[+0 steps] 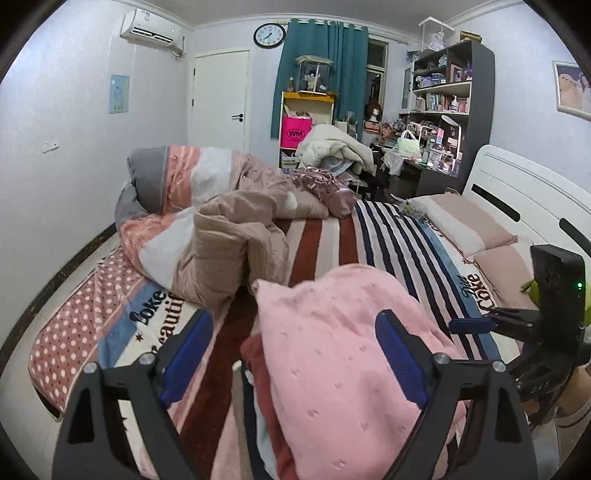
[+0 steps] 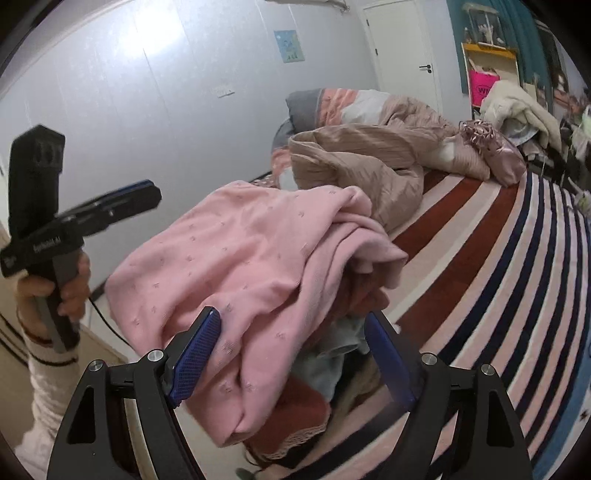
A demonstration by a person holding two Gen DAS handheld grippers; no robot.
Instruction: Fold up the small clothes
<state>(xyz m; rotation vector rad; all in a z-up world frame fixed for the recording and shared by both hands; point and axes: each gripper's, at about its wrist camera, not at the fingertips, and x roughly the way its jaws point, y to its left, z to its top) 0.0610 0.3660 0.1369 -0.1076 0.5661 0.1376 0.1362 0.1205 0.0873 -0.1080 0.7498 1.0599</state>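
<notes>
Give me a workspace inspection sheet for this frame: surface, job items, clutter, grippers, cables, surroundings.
Surface: bed with striped blanket, mostly flat.
Job's things: pink knit garment lying on top of a pile of clothes, red and pale blue pieces under it.
Clutter: bunched beige duvet, pillows by the headboard.
Grippers: left gripper open, pink garment between its fingers, not pinched; right gripper open over the pile's edge.
Cables: dark cable trailing below the left hand.
Surroundings: closed door, wall clock, teal curtain, crowded shelves and desk.
</notes>
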